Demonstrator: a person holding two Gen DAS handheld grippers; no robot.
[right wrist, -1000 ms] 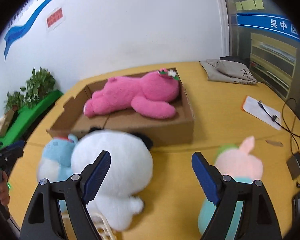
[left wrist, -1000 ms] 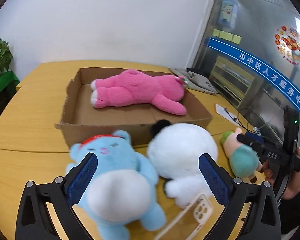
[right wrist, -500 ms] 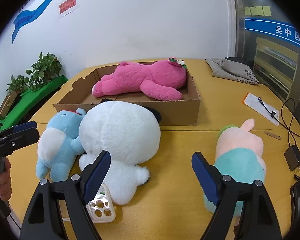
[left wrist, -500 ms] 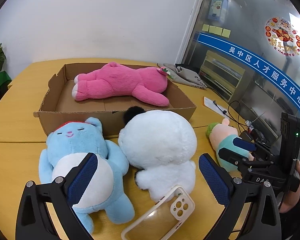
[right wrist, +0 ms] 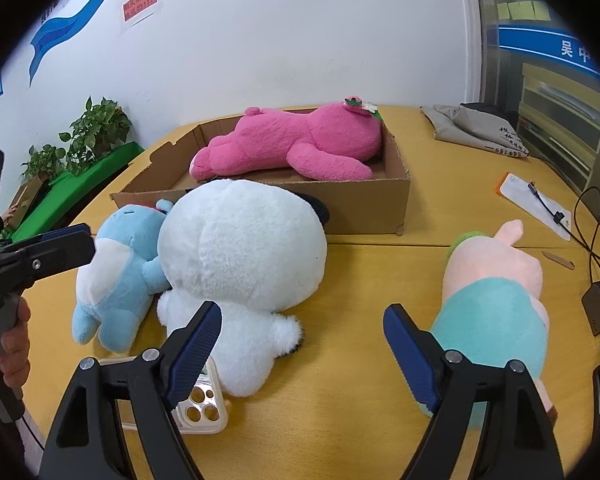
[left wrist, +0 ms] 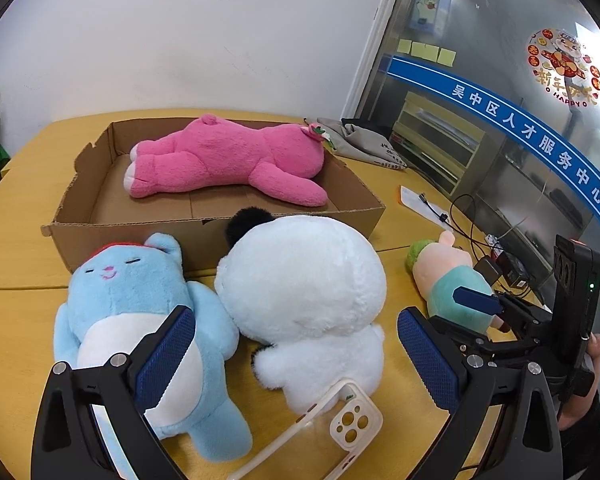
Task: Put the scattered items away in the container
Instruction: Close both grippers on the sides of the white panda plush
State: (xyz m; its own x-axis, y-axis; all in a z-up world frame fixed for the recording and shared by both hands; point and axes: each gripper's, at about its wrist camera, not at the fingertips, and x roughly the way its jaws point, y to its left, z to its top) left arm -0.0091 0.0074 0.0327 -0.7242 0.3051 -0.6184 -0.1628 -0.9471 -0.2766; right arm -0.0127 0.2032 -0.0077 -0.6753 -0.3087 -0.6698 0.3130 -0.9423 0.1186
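Left gripper [left wrist: 296, 356] up front in the left wrist view, fingers [left wrist: 164, 352] spread wide, nothing betw. them, hanging over the plush pile. Right gripper [right wrist: 302, 346] likewise in the right wrist view, fingers [right wrist: 410, 354] wide apart and empty, above bare tabletop [right wrist: 360, 288] betw. the white plush and the pig plush.

Closest on the tabletop: clear phone case [left wrist: 320, 436], flat, cream camera frame facing up, just touching the white plush's lower end. Blue plush [left wrist: 140, 320] lies on its back, face up, red cap at the head, pressed side to side against the white plush [left wrist: 300, 280]. White plush is the big round one, black ear poking out at the far side, right by the box wall.

To the right, well apart from those two, the pig plush [right wrist: 496, 292]: pink head, teal body, green bit behind the head, lying on its side.

Next back, cardboard box [left wrist: 80, 200], low and open-topped, front wall just behind the blue and white plushes. Pink plush [left wrist: 228, 160] inside it, stretched full length across the box floor, strawberry and flower on its head at the right-hand end.

Further out: paper w/ a cable [right wrist: 540, 200] on it at right, grey bag [right wrist: 472, 128] near the far tabletop edge, green plants [right wrist: 96, 132] off to the left by the wall.
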